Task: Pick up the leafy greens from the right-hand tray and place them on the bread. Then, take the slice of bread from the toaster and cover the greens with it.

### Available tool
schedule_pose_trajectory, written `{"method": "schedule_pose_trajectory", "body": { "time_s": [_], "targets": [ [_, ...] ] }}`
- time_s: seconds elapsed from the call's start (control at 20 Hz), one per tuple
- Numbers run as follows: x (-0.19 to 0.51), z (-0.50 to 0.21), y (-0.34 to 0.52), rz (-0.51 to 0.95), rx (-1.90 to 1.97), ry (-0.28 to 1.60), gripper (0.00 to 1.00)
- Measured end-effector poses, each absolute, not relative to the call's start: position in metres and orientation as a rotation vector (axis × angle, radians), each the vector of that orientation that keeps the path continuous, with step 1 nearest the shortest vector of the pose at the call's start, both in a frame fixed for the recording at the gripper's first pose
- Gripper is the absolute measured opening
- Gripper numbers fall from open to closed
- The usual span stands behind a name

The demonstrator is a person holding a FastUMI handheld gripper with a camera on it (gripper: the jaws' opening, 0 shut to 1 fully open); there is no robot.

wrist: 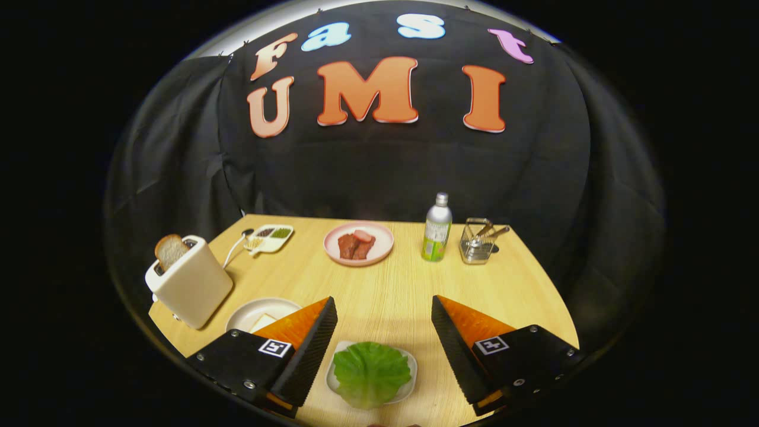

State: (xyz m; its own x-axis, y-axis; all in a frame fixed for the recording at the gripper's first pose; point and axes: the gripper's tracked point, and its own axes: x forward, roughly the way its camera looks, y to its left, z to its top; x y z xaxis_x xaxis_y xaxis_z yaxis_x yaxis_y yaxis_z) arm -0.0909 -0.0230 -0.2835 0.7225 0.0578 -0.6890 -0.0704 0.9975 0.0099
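Hand-held gripper [384, 311] spread wide, holding nothing, fingers flanking the leafy greens [371, 372] (one crinkled, bright green leaf) on a small white tray [409, 379] on the table [391, 284]. Beside the left finger, a white plate [249, 311] with flat bread [262, 323]. Further left, cream toaster [191, 284], browned-crust slice [171, 250] sticking up. Beyond: pink plate of meat [357, 244], bottle [437, 228].

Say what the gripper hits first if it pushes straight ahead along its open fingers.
Probably the pink plate of meat at the far side of the table, though depth is unclear. The gripper is open; the leafy greens lie between and below its fingers, so it would likely pass over them.
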Motion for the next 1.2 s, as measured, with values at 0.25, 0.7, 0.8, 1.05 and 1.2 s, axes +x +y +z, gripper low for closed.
{"method": "schedule_pose_trajectory", "body": {
  "time_s": [0.25,0.7,0.8,1.05,1.2],
  "targets": [
    [-0.116,-0.335,-0.01,0.139,-0.019,0.906,0.97],
    [-0.166,-0.419,-0.009,0.15,-0.082,1.255,0.96],
    [-0.17,-0.428,-0.009,0.136,-0.09,1.31,0.94],
    [-0.167,-0.443,-0.008,0.1,-0.062,1.37,0.82],
    [-0.171,-0.444,-0.008,0.093,-0.075,1.412,0.7]
  ]
}}
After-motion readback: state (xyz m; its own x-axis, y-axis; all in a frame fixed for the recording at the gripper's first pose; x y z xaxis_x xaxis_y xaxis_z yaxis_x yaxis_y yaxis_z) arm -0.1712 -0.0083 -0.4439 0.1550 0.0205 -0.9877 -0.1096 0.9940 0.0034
